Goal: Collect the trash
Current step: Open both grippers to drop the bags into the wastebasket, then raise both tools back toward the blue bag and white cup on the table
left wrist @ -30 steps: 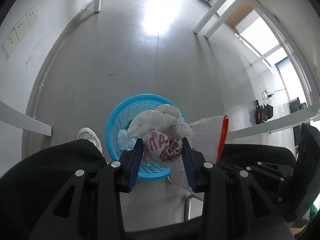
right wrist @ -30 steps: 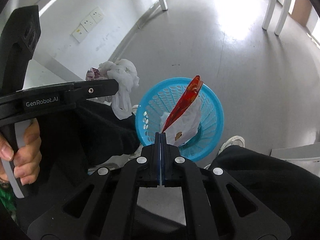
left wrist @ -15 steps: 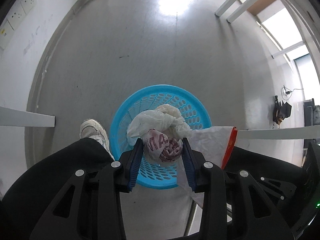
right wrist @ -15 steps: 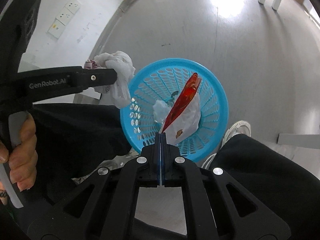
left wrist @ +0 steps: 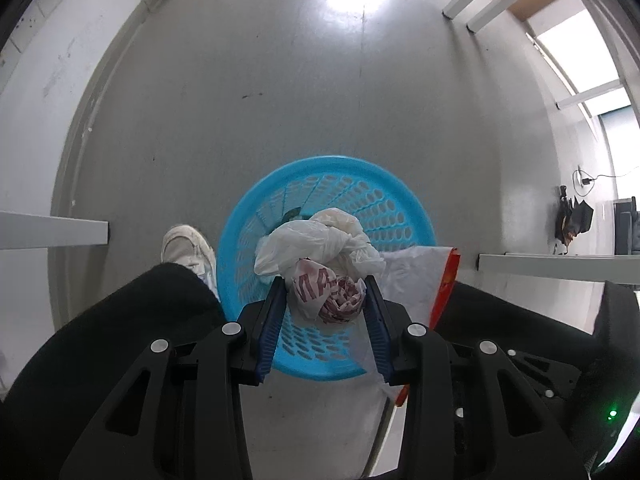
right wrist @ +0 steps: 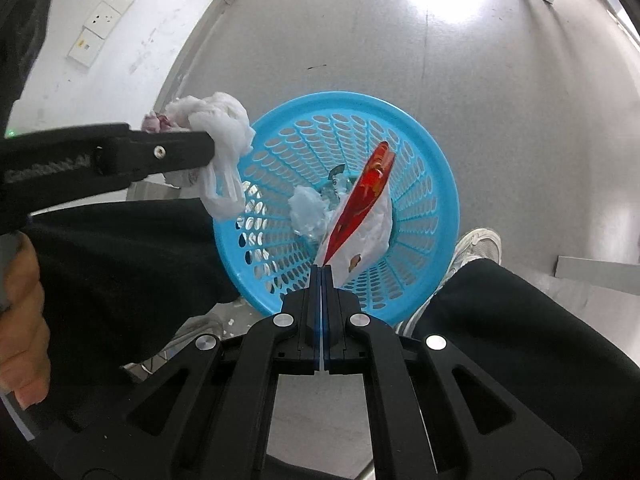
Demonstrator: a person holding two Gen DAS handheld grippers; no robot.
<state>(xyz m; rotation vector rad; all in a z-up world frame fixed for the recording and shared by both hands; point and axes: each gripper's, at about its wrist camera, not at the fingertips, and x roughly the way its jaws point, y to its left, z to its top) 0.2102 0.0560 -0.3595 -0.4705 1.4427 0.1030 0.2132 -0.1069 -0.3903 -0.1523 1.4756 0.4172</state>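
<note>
A round blue perforated basket (left wrist: 384,184) (right wrist: 424,148) stands on the grey floor below both grippers. My left gripper (left wrist: 325,282) is shut on a crumpled white plastic bag with red print (left wrist: 320,256) (right wrist: 218,128), held above the basket's near rim. My right gripper (right wrist: 322,267) is shut on the corner of a flat red and white wrapper (right wrist: 360,216) (left wrist: 420,276), which hangs over the basket's inside. Crumpled pale tissue (right wrist: 308,208) and a small dark scrap lie at the basket's bottom.
A person's black trouser legs (left wrist: 120,340) (right wrist: 520,340) and white shoe (left wrist: 186,246) (right wrist: 478,246) flank the basket. A hand (right wrist: 20,308) grips the left tool. White table legs (left wrist: 480,0), a white desk edge (left wrist: 52,232) and wall sockets (right wrist: 104,20) border the floor.
Both grippers have sunk toward the basket with their trash still held, and the basket now looks larger and more centred under them.
</note>
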